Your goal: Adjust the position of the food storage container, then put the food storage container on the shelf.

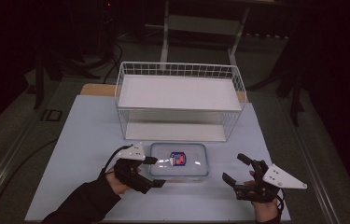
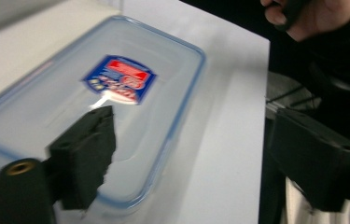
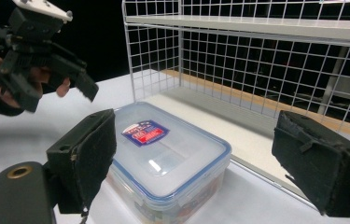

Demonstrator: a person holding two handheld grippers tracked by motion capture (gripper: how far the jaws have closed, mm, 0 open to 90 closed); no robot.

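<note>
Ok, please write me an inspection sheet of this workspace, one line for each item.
Surface: pale table top, bare around the things.
Job's things: clear box with blue-rimmed lid and label, shut, lying flat in front of the white wire rack.
Clutter: nothing seen.
Grippers: left gripper open at the box's left end; right gripper open, apart from the box, holding nothing.
Cables: dark cables on the floor behind the table.
Surroundings: dark room, a grey frame behind.

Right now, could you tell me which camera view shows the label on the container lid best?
The right gripper view: the label is sharp and unobstructed. The left gripper view shows it larger but blurred; the high view shows it tiny.
</note>
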